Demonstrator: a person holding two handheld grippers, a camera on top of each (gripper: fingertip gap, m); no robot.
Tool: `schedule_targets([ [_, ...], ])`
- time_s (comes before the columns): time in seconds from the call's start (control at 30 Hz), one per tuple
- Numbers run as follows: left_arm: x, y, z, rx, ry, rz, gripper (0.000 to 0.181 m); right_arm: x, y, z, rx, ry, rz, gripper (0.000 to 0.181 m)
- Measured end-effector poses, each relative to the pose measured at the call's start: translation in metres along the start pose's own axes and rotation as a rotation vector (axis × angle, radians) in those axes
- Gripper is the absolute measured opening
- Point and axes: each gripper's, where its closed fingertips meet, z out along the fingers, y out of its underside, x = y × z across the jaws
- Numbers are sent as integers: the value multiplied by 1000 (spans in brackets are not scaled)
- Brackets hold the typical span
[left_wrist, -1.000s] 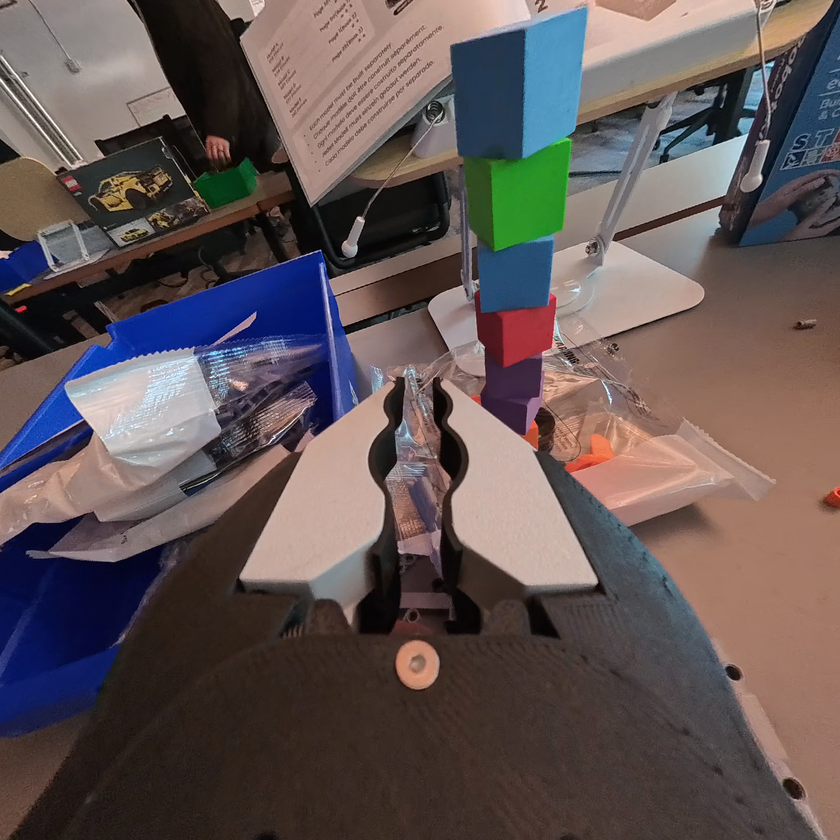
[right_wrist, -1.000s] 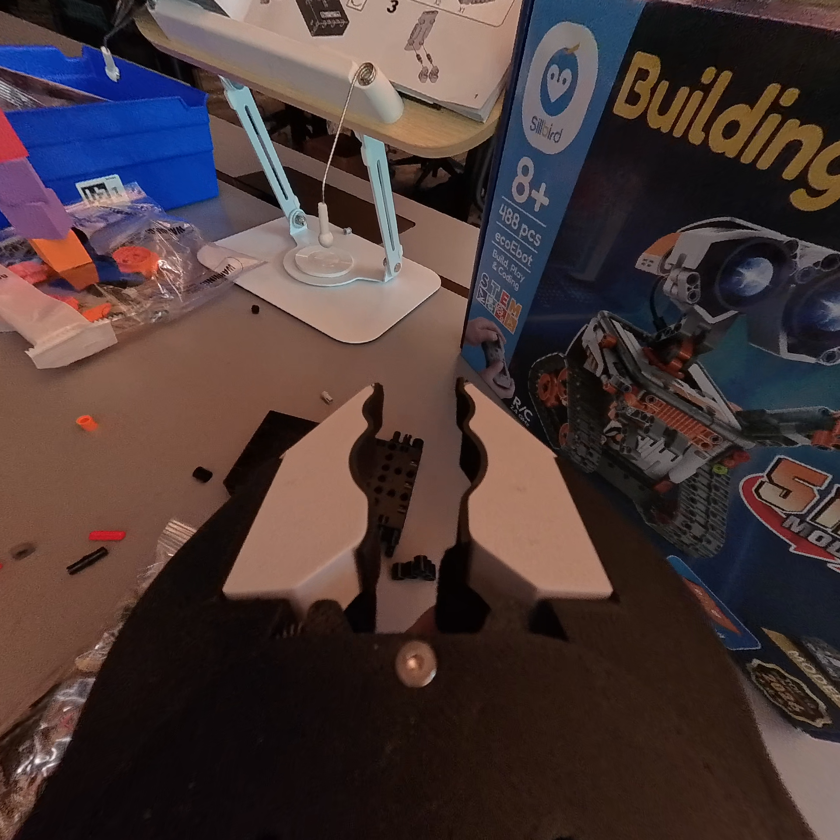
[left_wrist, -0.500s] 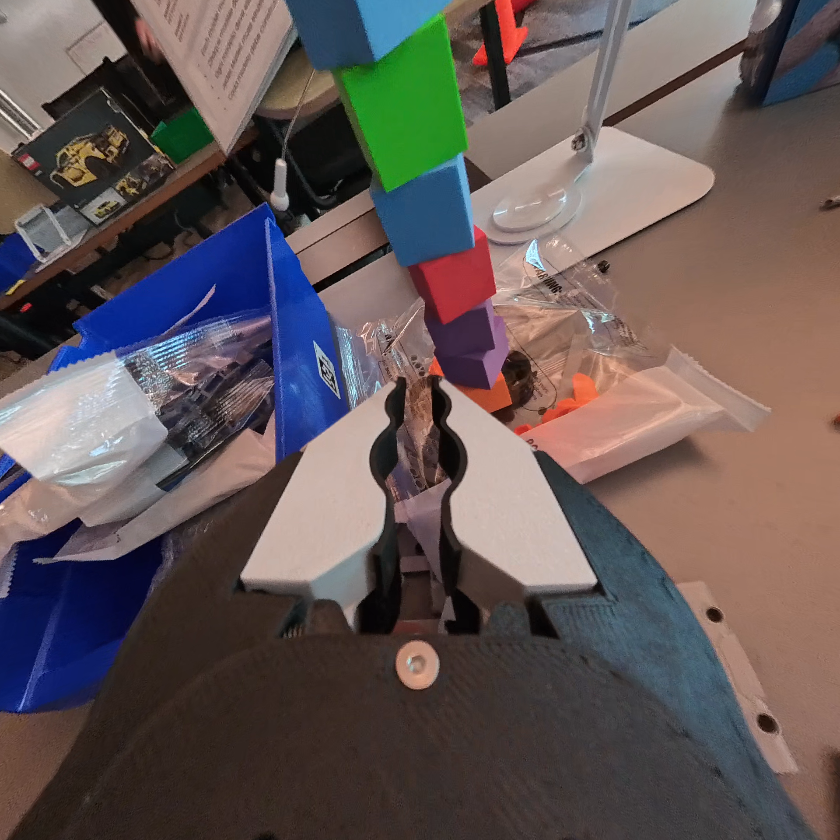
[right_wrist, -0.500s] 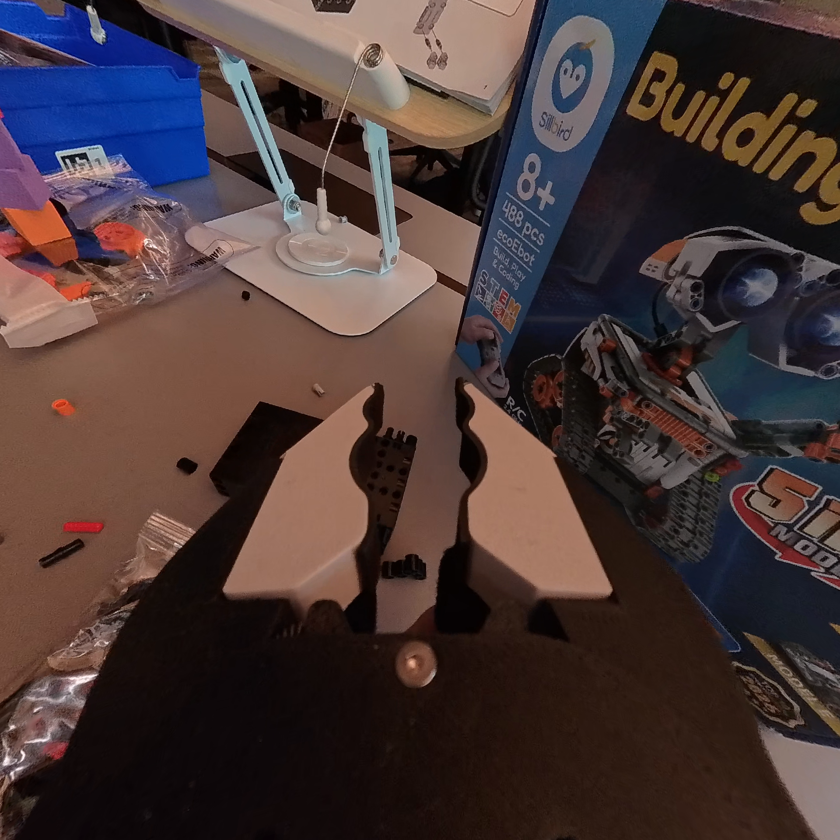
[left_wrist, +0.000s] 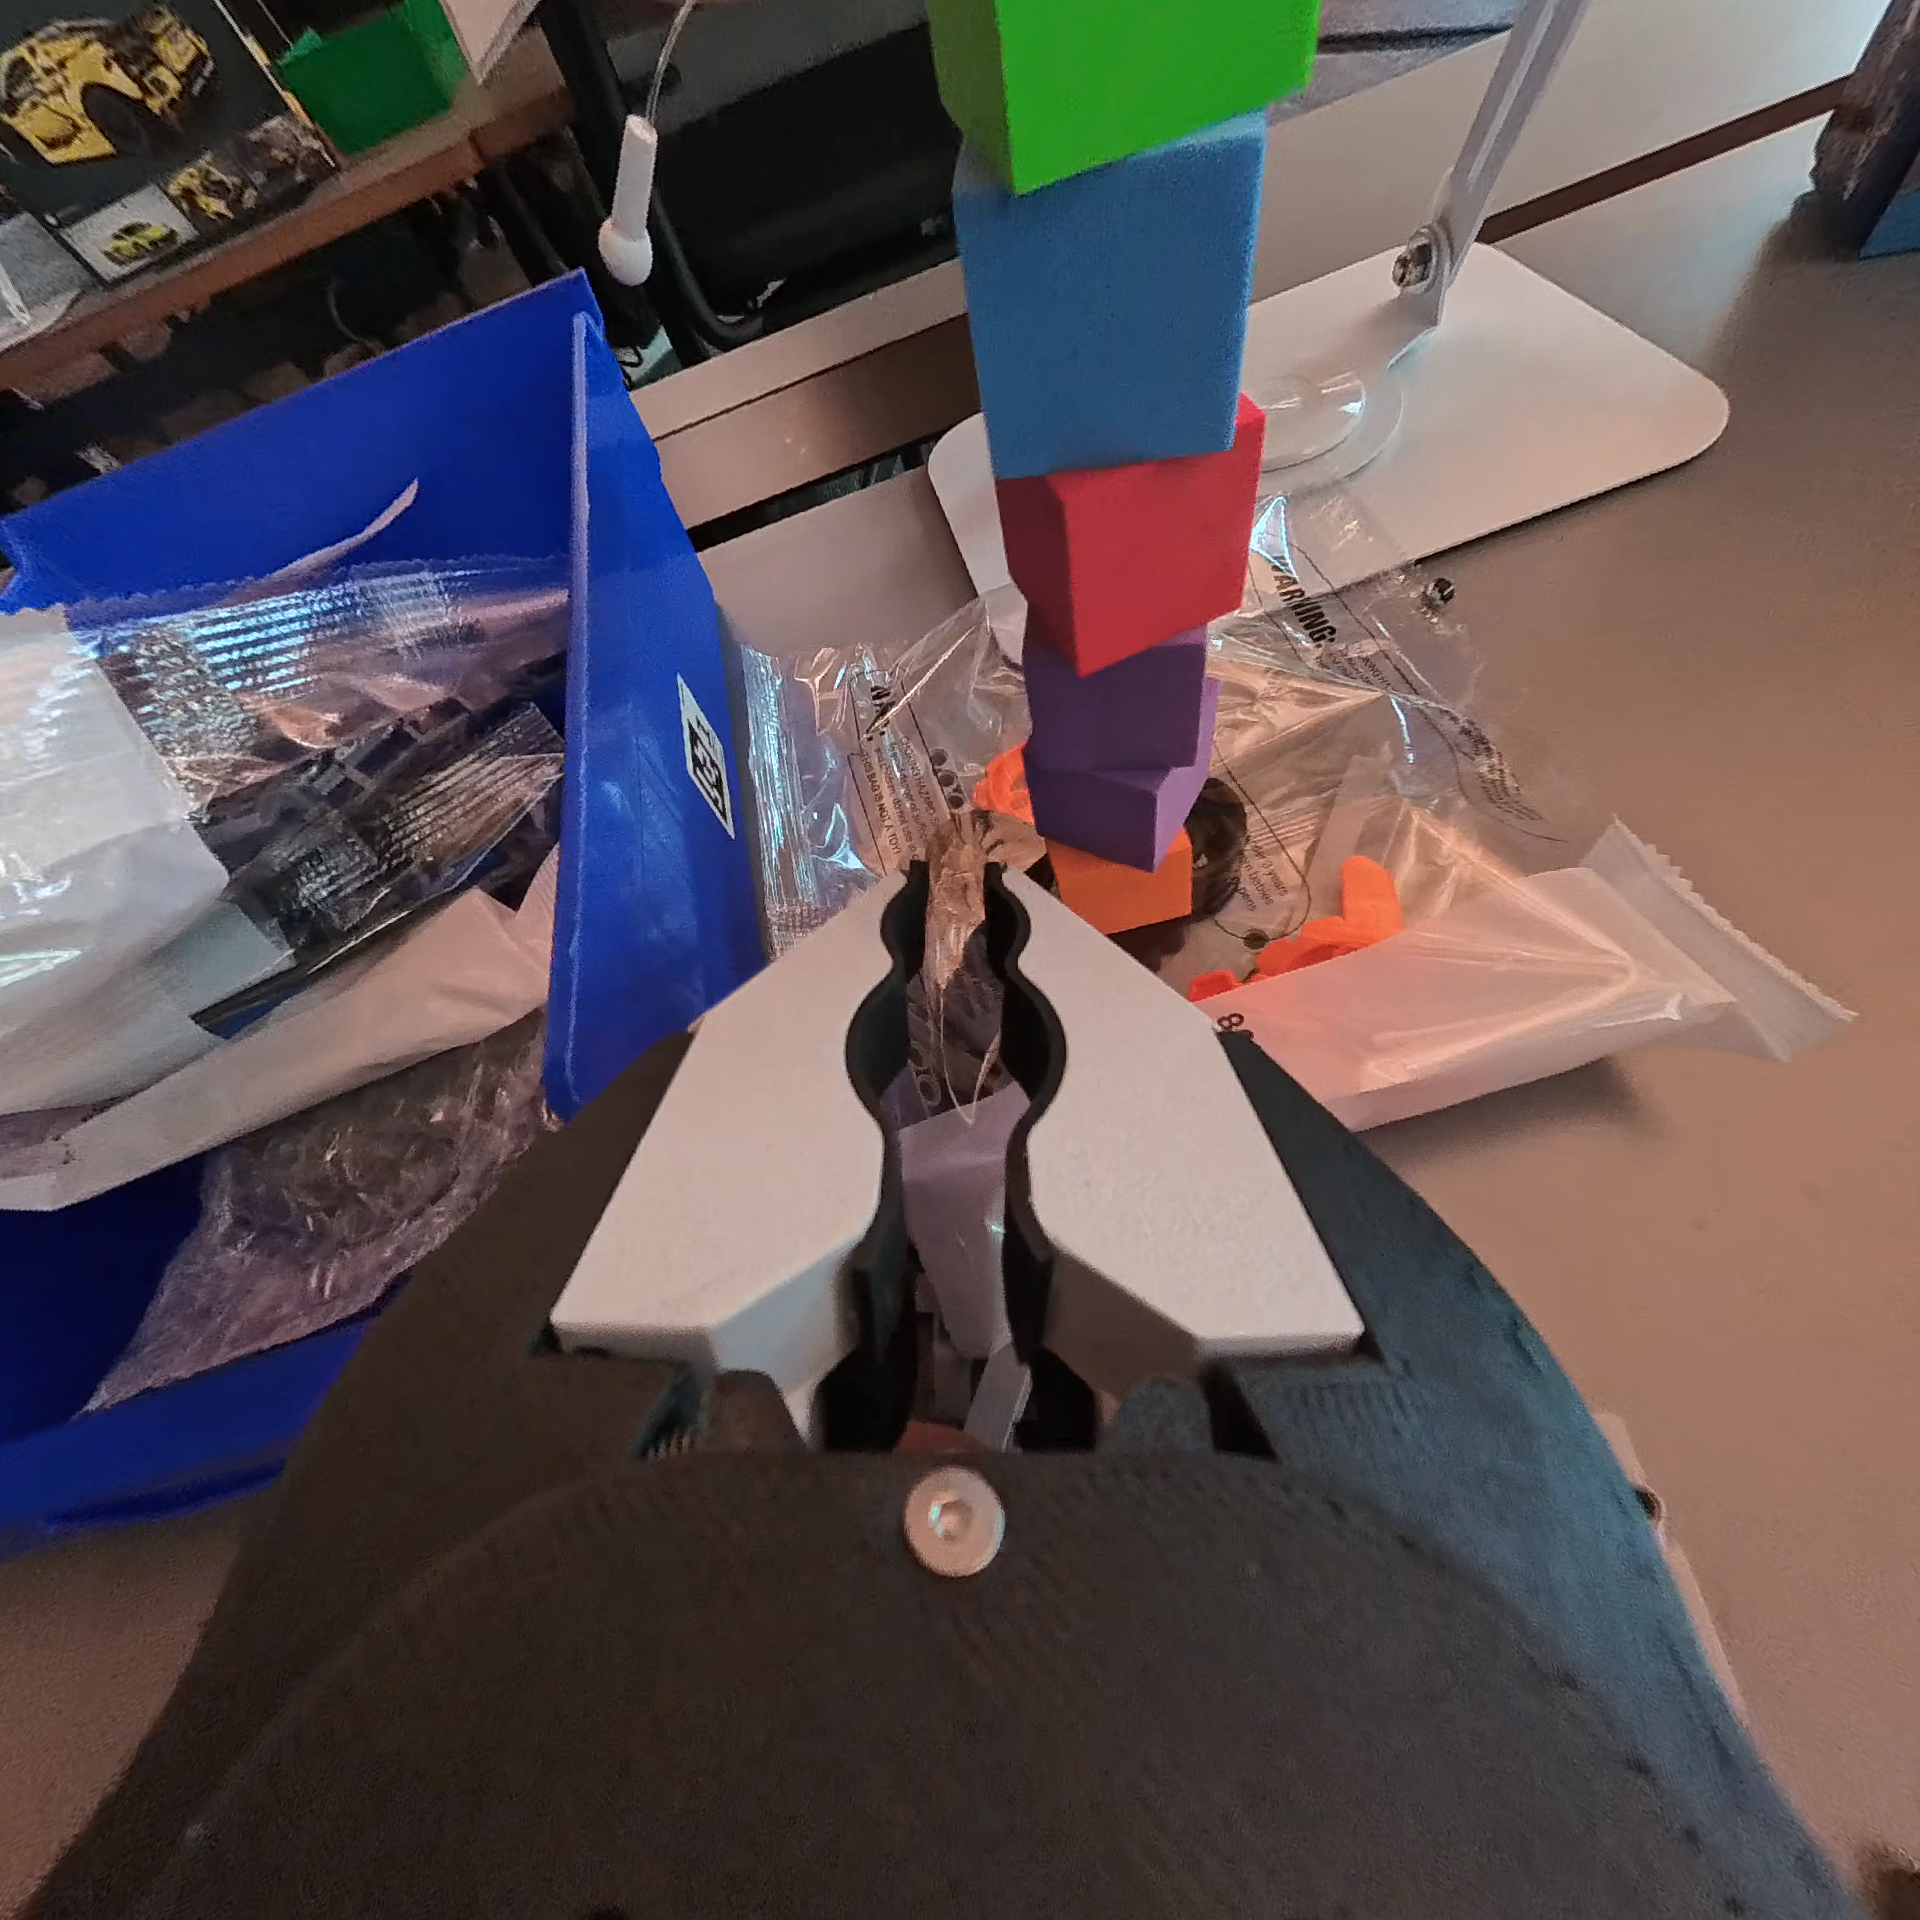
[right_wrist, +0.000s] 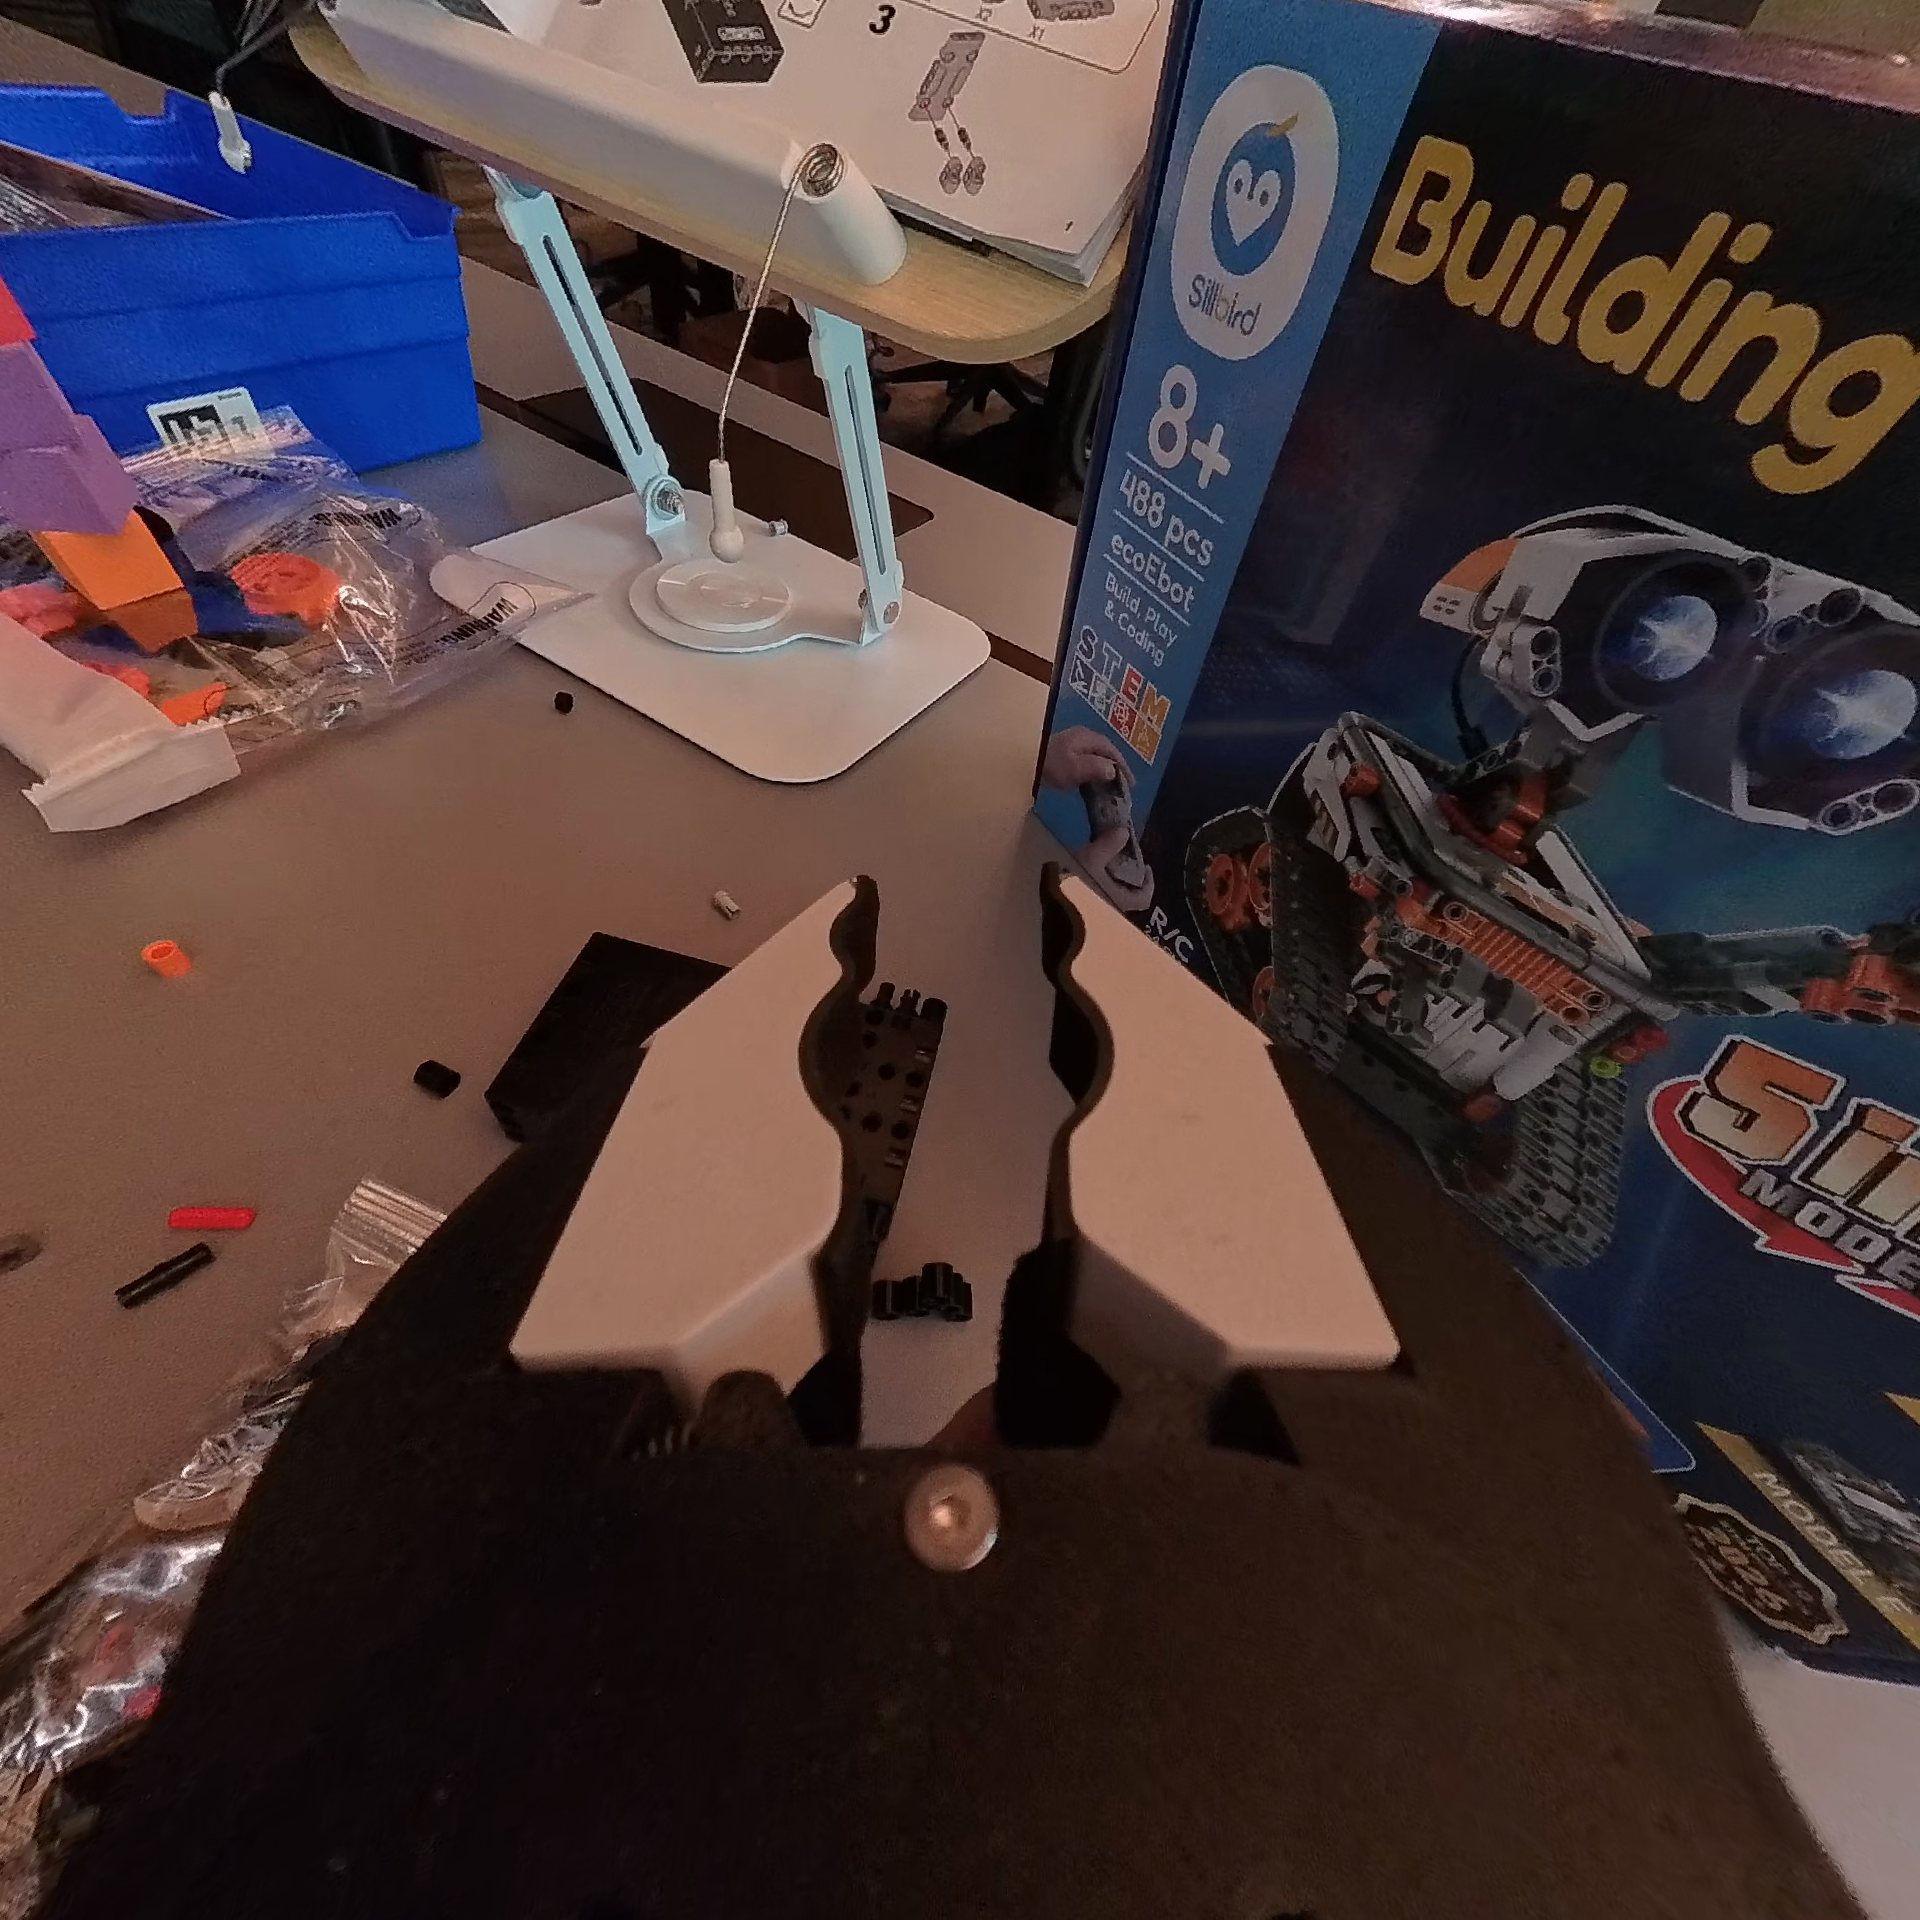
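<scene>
Our left gripper (left_wrist: 956, 883) fingers pinch a crinkled clear plastic bag (left_wrist: 940, 935) at frame centre; our right gripper (right_wrist: 958, 883) fingers stand apart over a black perforated brick (right_wrist: 891, 1081).

Cool, even daylight is seen in the left wrist view, glare caught on a clear plastic bag (left_wrist: 1382, 748), while the right wrist view is rendered dim and reddish, with straight lines bowed by wide-angle distortion.

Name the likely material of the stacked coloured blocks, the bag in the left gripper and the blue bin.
Stacked coloured blocks: probably foam, matte with a fine grainy surface.
Bag, pinched in the left gripper: thin clear plastic film, glossy and crinkled.
Blue bin: apparently rigid moulded plastic, smooth with a slight sheen.
</scene>
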Motion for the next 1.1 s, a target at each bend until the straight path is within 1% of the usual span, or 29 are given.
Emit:
schedule_targets([
  [0.17,4,2,6,-21,4,2,8,1,1,0,-4,2,5,31],
  [0.23,2,1,7,-25,-16,7,8,1,1,0,-5,1,7,31],
  [0.43,-8,-11,0,22,-59,-48,2,2,1,0,-6,1,11,31],
  [0.57,-4,-1,10,-56,-55,-35,3,2,1,0,-6,0,14,31],
  [0.63,0,2,16,-95,-59,1,1,1,1,0,-6,0,12,31],
  [0.77,20,-11,17,-67,-32,132,0,2,0,-1,-2,3,14,31],
  [0.83,24,-14,16,-51,-36,168,0,4,0,-1,0,4,19,31],
  [1.1,32,-27,7,41,11,162,1,10,1,-3,-6,21,44,31],
])
